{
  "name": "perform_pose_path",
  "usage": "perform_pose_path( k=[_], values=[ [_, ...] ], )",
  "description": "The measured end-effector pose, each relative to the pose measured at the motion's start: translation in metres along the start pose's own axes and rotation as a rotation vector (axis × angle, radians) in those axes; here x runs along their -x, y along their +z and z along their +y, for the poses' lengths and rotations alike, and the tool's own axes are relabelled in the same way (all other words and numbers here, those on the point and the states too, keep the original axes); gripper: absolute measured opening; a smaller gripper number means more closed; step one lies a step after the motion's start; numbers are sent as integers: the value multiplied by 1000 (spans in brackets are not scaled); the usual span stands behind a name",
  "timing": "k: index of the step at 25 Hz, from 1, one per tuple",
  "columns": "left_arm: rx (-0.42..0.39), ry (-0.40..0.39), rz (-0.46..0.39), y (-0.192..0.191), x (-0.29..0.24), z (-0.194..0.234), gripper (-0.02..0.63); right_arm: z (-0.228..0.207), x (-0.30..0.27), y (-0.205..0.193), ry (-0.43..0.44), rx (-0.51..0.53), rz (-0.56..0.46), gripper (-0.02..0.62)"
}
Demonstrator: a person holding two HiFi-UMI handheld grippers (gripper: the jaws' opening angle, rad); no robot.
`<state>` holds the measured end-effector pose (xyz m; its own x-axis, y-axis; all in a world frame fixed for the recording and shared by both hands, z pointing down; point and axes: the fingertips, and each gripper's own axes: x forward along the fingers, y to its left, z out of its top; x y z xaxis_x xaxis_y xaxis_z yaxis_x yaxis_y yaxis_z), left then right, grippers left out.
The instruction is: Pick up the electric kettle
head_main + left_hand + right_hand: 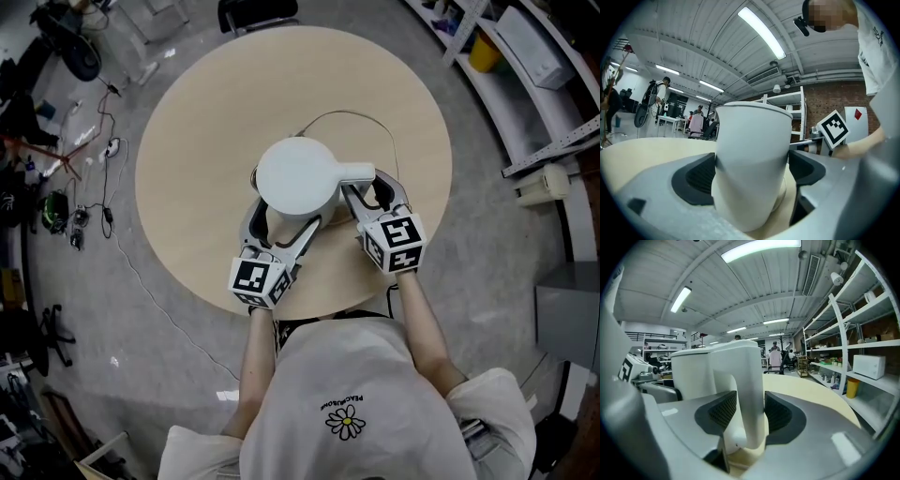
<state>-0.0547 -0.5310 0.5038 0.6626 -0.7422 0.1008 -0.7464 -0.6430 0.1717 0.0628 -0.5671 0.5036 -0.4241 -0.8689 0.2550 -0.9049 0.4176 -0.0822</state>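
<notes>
A white electric kettle (298,175) stands near the front of the round beige table (206,141), its handle (357,173) pointing right. My left gripper (281,223) straddles the kettle's body (752,159) low down, jaws wide; the dark pads (696,176) sit right against its sides and I see no squeeze. My right gripper (370,195) reaches in from the right. In the right gripper view the upright handle (750,394) stands between the ribbed pads (724,409), which touch it on both sides. A thin cord (347,114) loops behind the kettle.
Metal shelving (525,84) with boxes and a yellow container (485,53) runs along the right. Cables and gear (56,187) litter the floor at the left. A dark chair (258,14) stands beyond the table's far edge. The person's torso is at the near edge.
</notes>
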Motion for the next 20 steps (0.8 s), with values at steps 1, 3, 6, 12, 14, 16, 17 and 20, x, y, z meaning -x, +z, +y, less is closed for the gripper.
perform_pose_path(
  k=[1, 3, 6, 12, 14, 16, 17, 20],
  values=[
    [2, -7, -3, 0, -1, 1, 489, 0, -4, -1, -16, 5, 1, 172],
    [7, -18, -14, 0, -2, 3, 497, -1, -12, -7, -45, 19, 18, 153],
    [3, -19, -26, -2, -2, 2, 499, -5, -20, -24, -73, 50, 72, 132],
    [-23, -23, -14, -7, -3, -1, 497, -12, -22, -34, -101, 81, 91, 97],
    [-23, -19, -22, -7, -3, 0, 497, -12, -23, -34, -102, 85, 93, 97],
    [-24, -16, -23, -6, -3, 2, 497, -11, -25, -34, -100, 83, 97, 97],
    [-26, -16, -19, -6, -2, 3, 495, -10, -26, -34, -97, 83, 98, 97],
    [-29, -13, 6, -5, -2, 4, 491, -10, -27, -32, -98, 87, 95, 95]
  ],
)
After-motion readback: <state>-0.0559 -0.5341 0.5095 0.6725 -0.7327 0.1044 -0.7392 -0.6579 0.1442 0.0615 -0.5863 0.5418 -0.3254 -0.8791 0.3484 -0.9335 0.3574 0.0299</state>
